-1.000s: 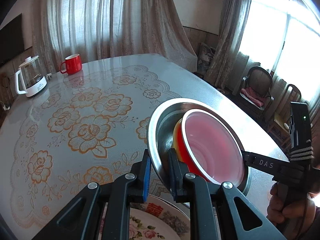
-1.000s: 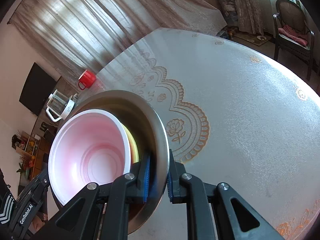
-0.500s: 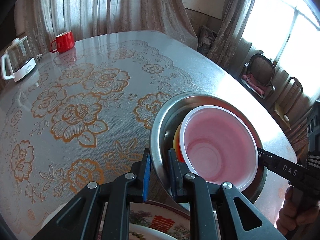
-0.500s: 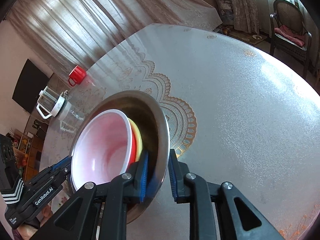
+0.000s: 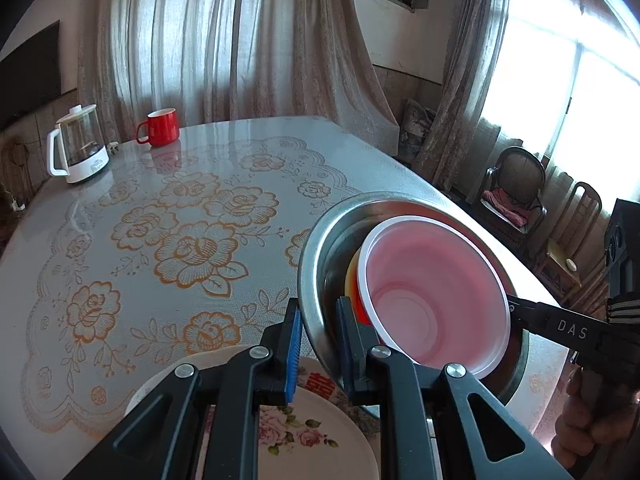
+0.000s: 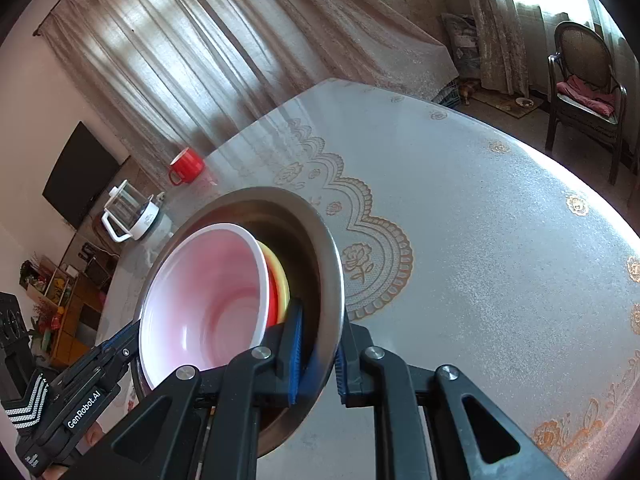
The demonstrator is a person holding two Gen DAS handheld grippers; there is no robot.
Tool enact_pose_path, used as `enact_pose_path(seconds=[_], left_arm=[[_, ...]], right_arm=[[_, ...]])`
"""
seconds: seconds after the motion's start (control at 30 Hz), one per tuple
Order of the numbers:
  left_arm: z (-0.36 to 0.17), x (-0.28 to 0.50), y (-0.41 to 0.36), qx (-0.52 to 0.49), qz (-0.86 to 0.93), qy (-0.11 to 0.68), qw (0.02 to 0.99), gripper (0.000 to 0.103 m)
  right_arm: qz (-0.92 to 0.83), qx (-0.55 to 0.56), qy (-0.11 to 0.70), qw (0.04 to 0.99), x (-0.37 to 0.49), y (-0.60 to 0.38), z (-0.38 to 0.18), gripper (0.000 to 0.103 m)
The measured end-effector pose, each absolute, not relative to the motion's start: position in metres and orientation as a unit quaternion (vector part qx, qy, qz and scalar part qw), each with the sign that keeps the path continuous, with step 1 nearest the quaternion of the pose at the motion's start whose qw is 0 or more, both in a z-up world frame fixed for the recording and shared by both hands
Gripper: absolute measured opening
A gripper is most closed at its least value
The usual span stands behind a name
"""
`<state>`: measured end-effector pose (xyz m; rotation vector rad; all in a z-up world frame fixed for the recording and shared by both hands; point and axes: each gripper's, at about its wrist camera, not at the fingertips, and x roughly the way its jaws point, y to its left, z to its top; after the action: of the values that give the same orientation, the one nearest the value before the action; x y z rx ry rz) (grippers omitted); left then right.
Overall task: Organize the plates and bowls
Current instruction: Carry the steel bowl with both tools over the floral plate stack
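A large steel bowl hangs above the table, held by its rim from both sides. Nested in it are a yellow bowl and, on top, a red bowl with a pale pink inside. My left gripper is shut on the steel rim at its near left edge. My right gripper is shut on the opposite rim. A flowered plate lies on the table just below the left gripper.
The round table carries a floral cloth. A red mug and a glass kettle stand at its far side. Chairs sit beyond the table's right edge by the window.
Both grippers have carried the bowl stack a little up and across the table, over the flowered plate's far edge. The grips on the rim are unchanged.
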<state>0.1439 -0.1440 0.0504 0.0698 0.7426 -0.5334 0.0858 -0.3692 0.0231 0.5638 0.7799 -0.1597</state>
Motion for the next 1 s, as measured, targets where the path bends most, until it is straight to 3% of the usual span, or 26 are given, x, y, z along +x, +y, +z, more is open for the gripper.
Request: enact_pose_path(seconds=[1.0], left_arm=[[0.048, 0.069, 0.001, -0.028, -0.172, 0.337, 0.925, 0.017]], right_arm=[[0.052, 0.201, 0.405, 0.89, 0.069, -0.242, 0.039, 0.013]])
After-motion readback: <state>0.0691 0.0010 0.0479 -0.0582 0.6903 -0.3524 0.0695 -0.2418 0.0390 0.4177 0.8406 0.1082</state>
